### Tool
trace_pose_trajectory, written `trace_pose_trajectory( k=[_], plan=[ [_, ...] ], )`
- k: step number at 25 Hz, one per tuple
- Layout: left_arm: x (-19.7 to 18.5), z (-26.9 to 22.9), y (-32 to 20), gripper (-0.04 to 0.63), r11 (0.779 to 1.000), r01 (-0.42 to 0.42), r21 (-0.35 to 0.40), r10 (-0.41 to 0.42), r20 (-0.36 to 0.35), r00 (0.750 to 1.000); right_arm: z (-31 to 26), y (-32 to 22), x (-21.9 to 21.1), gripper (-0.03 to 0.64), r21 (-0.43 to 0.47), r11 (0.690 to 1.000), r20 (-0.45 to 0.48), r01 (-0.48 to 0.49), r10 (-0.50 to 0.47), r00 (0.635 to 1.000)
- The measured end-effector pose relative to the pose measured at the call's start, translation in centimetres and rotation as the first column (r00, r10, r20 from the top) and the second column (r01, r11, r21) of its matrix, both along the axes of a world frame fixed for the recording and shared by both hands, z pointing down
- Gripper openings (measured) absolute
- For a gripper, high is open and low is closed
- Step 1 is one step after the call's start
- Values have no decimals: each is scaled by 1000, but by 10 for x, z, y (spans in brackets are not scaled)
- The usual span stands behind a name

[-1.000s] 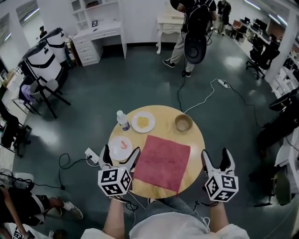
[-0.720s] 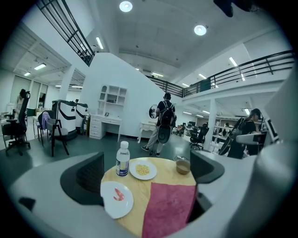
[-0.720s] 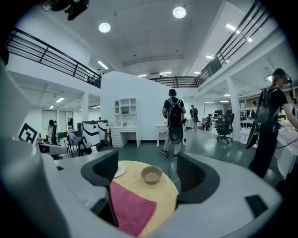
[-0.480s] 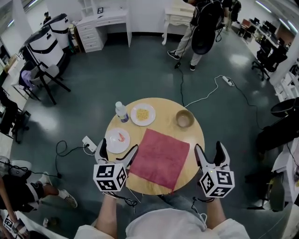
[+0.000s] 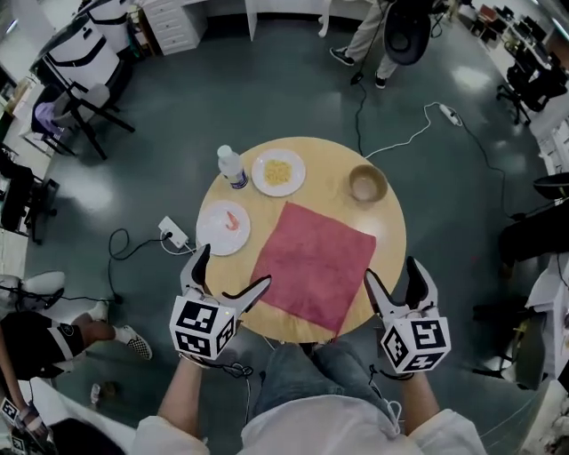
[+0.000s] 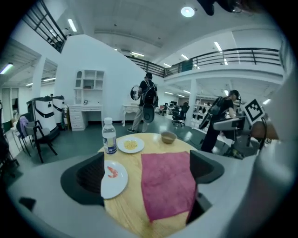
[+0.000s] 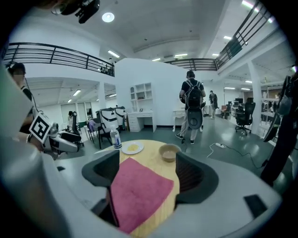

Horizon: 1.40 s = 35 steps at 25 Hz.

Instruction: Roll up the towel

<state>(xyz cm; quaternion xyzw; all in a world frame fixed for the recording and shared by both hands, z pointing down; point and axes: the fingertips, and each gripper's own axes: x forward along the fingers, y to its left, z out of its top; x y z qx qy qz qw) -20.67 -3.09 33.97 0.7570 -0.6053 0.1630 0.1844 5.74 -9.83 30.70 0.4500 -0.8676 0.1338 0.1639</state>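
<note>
A dark red towel [image 5: 311, 262] lies flat and unfolded on the round wooden table [image 5: 329, 164], its near corner at the table's near edge. My left gripper [image 5: 233, 268] hovers open at the towel's near-left edge, apart from it. The right gripper [image 5: 391, 271] hangs just off the table's near-right rim, beside the towel's right corner. Its jaws stand wide and are closing slightly, with nothing pressed between them. In the left gripper view the towel [image 6: 167, 183] shows between the wide-set jaws. The right gripper view shows the towel [image 7: 139, 190] beyond its jaws.
On the table's far side stand a water bottle [image 5: 231, 166], a plate of yellow food [image 5: 278, 171], a plate with a shrimp [image 5: 223, 227] and a bowl [image 5: 367, 183]. A power strip [image 5: 172, 234] and cables lie on the floor. A person with a backpack [image 5: 404, 27] stands far off.
Both grippers have sunk and come closer to the table's near edge, tipping downward. The towel and dishes have not moved.
</note>
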Motion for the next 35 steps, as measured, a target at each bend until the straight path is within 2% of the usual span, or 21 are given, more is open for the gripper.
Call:
trace_pose_trajectory(
  k=[3,10,14,16,21,24,27,35],
  plan=[
    [10,21,11,581,993,-106,-54,109,69,992,23,14,-10,380,-56,997,-1,49,-49,999],
    [32,70,29,580,942,-288,-172,307,95,947,70,47,-21,367,-160,979,-25,127,-133,991],
    [44,87,37,549,900,-380,-213,404,82,911,96,70,-20,339,-223,956,-77,191,-212,974],
    [48,96,41,508,874,-425,-235,454,89,886,110,81,-21,319,-250,942,-100,223,-254,962],
    [52,118,51,453,817,-498,-291,544,102,833,133,98,-25,268,-304,912,-123,275,-324,938],
    [54,127,57,406,772,-544,-328,603,111,790,141,104,-28,245,-317,900,-140,299,-356,924],
    [55,137,64,357,720,-583,-377,664,128,737,149,112,-30,229,-340,883,-150,325,-392,908],
    [48,158,79,288,561,-645,-518,811,187,555,172,138,-30,201,-418,818,-196,394,-505,840]
  ],
)
